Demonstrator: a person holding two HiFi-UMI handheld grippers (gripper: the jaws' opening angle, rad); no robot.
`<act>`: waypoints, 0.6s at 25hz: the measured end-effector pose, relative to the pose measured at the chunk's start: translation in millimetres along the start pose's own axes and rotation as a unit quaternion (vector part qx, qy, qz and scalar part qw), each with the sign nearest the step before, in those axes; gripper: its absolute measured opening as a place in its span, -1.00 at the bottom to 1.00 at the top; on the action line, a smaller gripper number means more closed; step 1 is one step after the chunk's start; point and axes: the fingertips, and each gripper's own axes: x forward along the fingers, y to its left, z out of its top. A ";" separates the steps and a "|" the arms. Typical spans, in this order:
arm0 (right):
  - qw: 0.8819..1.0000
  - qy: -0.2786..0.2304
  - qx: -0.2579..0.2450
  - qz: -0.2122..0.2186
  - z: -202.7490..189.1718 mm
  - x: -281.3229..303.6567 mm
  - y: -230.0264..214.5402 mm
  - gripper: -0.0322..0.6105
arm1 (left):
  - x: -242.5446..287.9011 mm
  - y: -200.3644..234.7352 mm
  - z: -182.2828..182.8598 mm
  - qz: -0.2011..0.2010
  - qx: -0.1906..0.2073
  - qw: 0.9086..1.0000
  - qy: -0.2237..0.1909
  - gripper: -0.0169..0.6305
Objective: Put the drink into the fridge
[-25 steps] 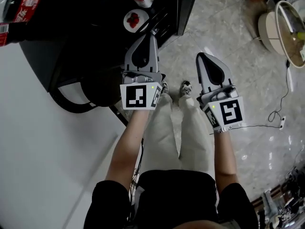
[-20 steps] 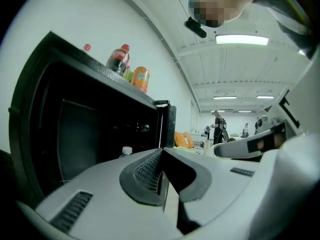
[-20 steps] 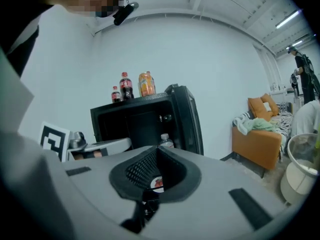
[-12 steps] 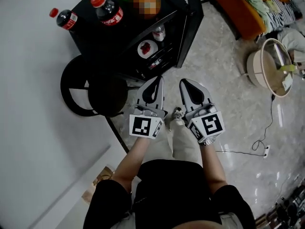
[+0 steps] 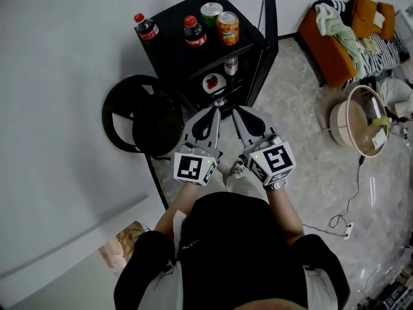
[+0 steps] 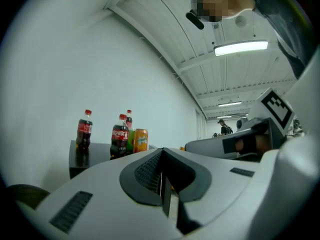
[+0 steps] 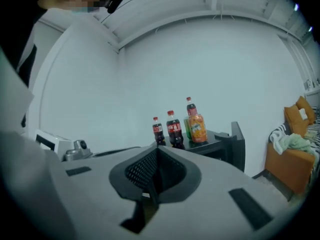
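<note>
A black mini fridge [image 5: 193, 57] stands against the wall with its door [image 5: 268, 34] swung open. On its top are three cola bottles [image 5: 194, 31], a green can [image 5: 211, 13] and an orange can [image 5: 228, 28]. Inside, a small bottle [image 5: 230, 65] and a plate of red fruit [image 5: 213, 82] sit on shelves. My left gripper [image 5: 215, 107] and right gripper [image 5: 236, 108] are side by side in front of the fridge, both shut and empty. In the left gripper view the gripper [image 6: 162, 156] points level toward the cola bottles [image 6: 119, 136]. The right gripper [image 7: 157, 154] faces the orange can [image 7: 198, 128].
A black round stool [image 5: 139, 118] stands left of the fridge. An orange sofa [image 5: 335, 37] with clothes and a beige round basin [image 5: 358, 118] are on the right. A cable [image 5: 348, 205] trails over the tiled floor. A paper bag [image 5: 126, 241] lies by the wall.
Both grippers have risen and drawn close together. The head view has pulled back, so the fridge top with its drinks now shows in full.
</note>
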 end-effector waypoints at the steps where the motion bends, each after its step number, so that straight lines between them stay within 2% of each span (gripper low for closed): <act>1: 1.000 -0.002 0.001 0.006 5.4 1.0 4.1 -0.86 | -4.4 1.1 6.5 0.007 0.003 1.000 -0.002 -0.92; 9: 0.999 -0.010 -0.006 0.048 30.7 5.4 34.5 -0.86 | -26.0 4.1 43.1 0.038 0.018 0.999 -0.021 -0.92; 15: 0.997 -0.015 -0.026 0.066 37.7 1.7 39.0 -0.86 | -30.8 -0.4 48.9 0.050 0.023 0.998 -0.020 -0.92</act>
